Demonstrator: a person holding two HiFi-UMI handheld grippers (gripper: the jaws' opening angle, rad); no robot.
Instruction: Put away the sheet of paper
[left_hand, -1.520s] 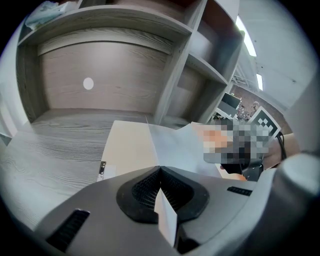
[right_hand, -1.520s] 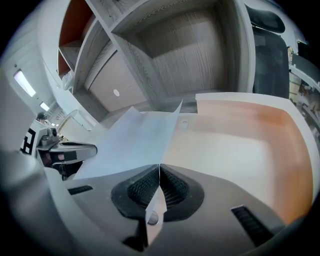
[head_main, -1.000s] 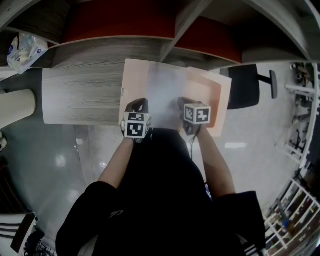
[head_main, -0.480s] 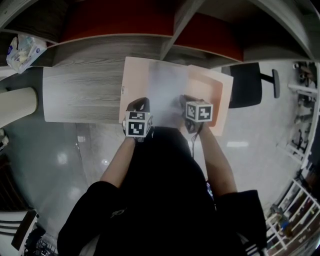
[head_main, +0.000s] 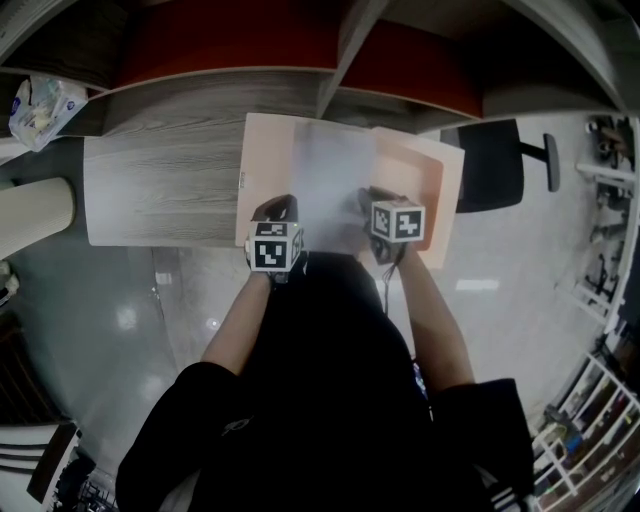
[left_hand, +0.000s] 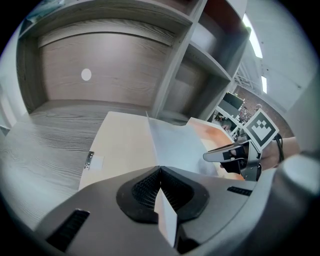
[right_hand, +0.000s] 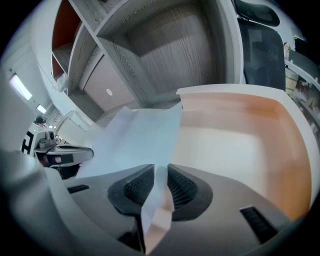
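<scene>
Grey wood-grain table (head_main: 160, 190) under a set of shelves (head_main: 340, 60), seen steeply from above. Black office chair (head_main: 495, 165) off to the right on a glossy floor.

Lying open at the right part of the table: a peach folder (head_main: 268, 150), both halves flat, the near edge at the table's front.

Laid down the middle of the folder, across its fold: the sheet of paper (head_main: 335, 170). White, smooth and uncreased, with a peach band of folder showing on either side. Far edge down on the folder, near edge lifted a little.

At the sheet's near left corner, the left gripper (head_main: 277, 205); at the near right corner, the right gripper (head_main: 369, 197). Both angled steeply down and away from the person, side by side and apart, with the width of the sheet between them.

In the left gripper view, fingers (left_hand: 142, 187) pressed together on the sheet's near edge, ribbed pads meeting with only a thin white strip between them and running back toward the camera.

In the right gripper view, fingers (right_hand: 182, 187) likewise clamped on the near edge, the pinched strip buckled and folded behind the pads. Peach tinge at the strip's low end; cannot tell whether the folder's edge is caught in the pinch too.

Small metal clip (left_hand: 90, 158) at the outer edge of the folder's left half.
</scene>
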